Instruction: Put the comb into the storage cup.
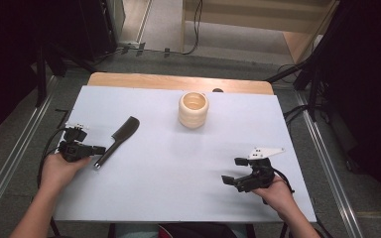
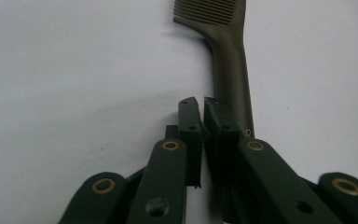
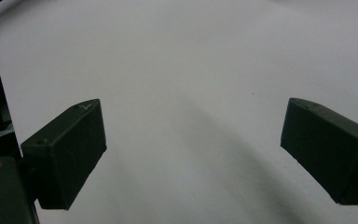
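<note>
Dark comb (image 1: 120,139) lying flat on the left part of the white table sheet (image 1: 178,163), teeth end toward the far side, handle end toward the person, just beside the left gripper (image 1: 98,149). Seen along the left gripper (image 2: 200,106), jaws nearly together with a thin slit of sheet between them and nothing gripped, comb handle (image 2: 233,70) right next to the right-hand jaw (touching or not, hard to tell). Well apart on the right, right gripper (image 1: 231,171) held low over bare sheet, jaws spread wide and empty (image 3: 193,144); pale ribbed cup (image 1: 193,109) upright near the far edge.
</note>
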Demonstrator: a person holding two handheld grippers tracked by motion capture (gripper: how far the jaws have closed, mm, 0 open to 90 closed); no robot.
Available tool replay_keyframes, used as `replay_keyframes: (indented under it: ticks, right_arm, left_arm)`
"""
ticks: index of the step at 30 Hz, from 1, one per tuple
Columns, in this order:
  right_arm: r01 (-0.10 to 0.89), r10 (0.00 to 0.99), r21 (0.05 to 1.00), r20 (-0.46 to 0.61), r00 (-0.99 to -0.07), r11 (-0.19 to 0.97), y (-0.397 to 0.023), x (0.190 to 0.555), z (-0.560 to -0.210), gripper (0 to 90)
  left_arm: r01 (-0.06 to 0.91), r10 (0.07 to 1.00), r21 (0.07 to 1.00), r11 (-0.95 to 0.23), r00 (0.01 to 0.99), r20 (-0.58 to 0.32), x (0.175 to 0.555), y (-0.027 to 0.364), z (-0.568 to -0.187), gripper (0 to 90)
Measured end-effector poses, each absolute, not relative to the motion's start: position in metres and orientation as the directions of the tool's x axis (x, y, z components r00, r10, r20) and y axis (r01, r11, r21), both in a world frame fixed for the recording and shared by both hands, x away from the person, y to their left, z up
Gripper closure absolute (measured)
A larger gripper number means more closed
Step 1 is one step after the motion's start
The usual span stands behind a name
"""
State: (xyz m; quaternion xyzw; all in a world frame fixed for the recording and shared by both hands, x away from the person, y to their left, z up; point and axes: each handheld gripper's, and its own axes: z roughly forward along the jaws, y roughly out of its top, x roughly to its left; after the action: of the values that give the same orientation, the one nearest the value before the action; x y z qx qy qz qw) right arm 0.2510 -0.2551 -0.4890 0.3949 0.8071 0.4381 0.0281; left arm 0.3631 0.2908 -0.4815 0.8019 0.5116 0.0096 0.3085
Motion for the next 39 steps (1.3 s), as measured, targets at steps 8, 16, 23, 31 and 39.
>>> replay_keyframes:
  ticks: [8, 16, 23, 31, 39]
  right_arm:
    - [0.611, 0.662, 0.730, 0.299, -0.688, 0.306, -0.255, 0.251, -0.489, 5.0]
    - [0.614, 0.662, 0.727, 0.301, -0.686, 0.306, -0.255, 0.250, -0.489, 5.0]
    - [0.613, 0.662, 0.726, 0.298, -0.688, 0.310, -0.256, 0.250, -0.489, 5.0]
    - [0.613, 0.661, 0.724, 0.295, -0.690, 0.316, -0.257, 0.249, -0.489, 5.1]
    - [0.616, 0.663, 0.722, 0.297, -0.687, 0.315, -0.257, 0.248, -0.490, 5.1]
  left_arm:
    - [0.794, 0.830, 0.556, -0.244, 0.467, -0.304, 0.359, 0.296, -0.472, 66.5]
    - [0.735, 0.790, 0.635, -0.238, 0.527, -0.314, 0.348, 0.286, -0.453, 46.6]
    - [0.707, 0.749, 0.655, -0.268, 0.580, -0.320, 0.338, 0.267, -0.447, 38.9]
    - [0.684, 0.699, 0.667, -0.295, 0.630, -0.338, 0.327, 0.249, -0.444, 36.1]
    - [0.657, 0.656, 0.682, -0.322, 0.674, -0.339, 0.316, 0.233, -0.442, 34.6]
